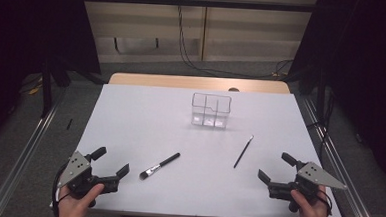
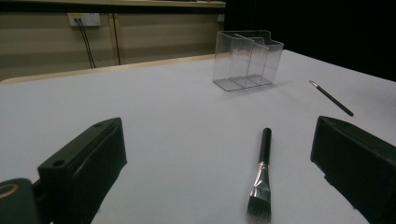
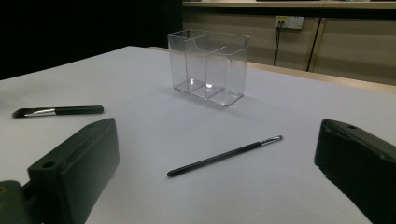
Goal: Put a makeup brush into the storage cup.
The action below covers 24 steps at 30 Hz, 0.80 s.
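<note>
1. At the near edge of the bench, the left tool rests in the person's left hand, its jaws spread wide with nothing between them.
2. Just ahead of the left tool, slightly toward its right jaw, lies the flat makeup brush, bristle end nearest the tool and black handle pointing away; tool and brush do not touch.
3. At the opposite near corner, the right tool sits in the right hand, jaws likewise wide apart and empty.
4. Ahead of the right tool, between the lines of its jaws in the right gripper view, lies the thin liner brush, flat on the bench and clear of both jaws.
5. Farther beyond both tools stands the clear organizer, upright, with divided compartments, well apart from either brush.
</note>
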Available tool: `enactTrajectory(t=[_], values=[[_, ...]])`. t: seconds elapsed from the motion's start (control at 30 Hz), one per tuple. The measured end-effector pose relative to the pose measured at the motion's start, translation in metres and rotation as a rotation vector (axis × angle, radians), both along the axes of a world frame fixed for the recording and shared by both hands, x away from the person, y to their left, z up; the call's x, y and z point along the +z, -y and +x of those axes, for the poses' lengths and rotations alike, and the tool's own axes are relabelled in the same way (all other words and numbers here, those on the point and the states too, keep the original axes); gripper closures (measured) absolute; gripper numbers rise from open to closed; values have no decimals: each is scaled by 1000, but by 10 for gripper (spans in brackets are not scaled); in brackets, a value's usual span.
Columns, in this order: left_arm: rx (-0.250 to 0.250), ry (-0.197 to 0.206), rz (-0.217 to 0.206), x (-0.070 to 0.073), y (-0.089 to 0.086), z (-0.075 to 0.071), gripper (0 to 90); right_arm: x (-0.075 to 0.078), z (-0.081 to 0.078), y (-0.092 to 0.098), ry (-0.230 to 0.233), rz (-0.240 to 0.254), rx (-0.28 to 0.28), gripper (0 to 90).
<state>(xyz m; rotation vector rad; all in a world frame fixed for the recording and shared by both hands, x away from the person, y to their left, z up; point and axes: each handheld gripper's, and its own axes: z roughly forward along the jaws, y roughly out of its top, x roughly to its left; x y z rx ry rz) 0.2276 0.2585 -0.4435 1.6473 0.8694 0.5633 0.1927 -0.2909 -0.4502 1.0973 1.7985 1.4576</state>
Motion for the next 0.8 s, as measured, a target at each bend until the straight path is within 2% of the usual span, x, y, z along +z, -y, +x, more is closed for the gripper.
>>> enactTrajectory(t=[0.33,0.53,0.7,0.73,0.8], values=[[-8,-4,-3,1,2,1,33,-1,0,2,-13,17,-4,0],[-10,-4,12,1,3,1,33,-2,1,3,-18,27,-3,0],[-11,-5,10,2,5,2,33,-2,1,1,-18,19,0,0],[1,1,15,2,6,2,32,-2,1,1,-18,14,6,0],[-16,1,7,2,9,4,33,-2,1,0,-19,14,8,0]])
